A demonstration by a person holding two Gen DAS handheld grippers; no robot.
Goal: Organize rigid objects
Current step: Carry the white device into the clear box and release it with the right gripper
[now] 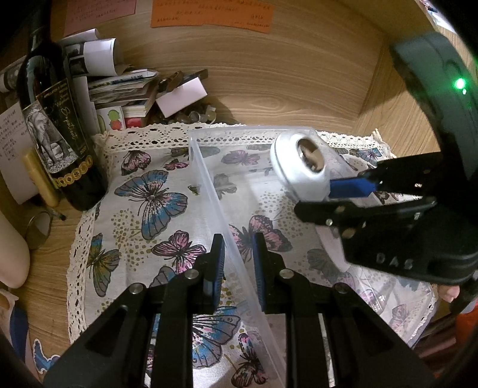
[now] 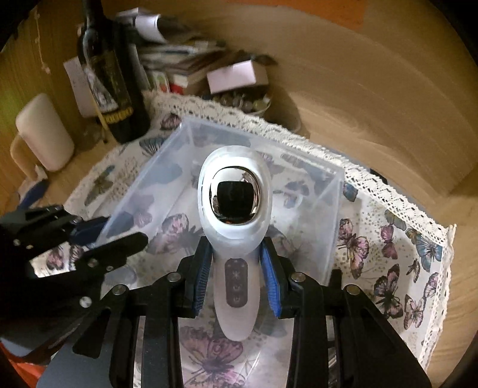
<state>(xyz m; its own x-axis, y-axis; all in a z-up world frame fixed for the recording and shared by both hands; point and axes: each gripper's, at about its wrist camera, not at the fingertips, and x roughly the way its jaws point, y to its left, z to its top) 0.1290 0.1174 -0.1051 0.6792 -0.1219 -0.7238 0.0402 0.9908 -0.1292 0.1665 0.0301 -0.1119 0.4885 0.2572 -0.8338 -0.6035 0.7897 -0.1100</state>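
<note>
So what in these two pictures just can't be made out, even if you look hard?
- Orange notes, left wrist view: the writing is too small to read, and the top edge cuts them off.
- Stack of papers, right wrist view: smeared by motion blur.
- White device, right wrist view: its lower handle is partly covered by the right gripper.
- Clear bin, left wrist view: its near end is hidden behind the left gripper.
</note>
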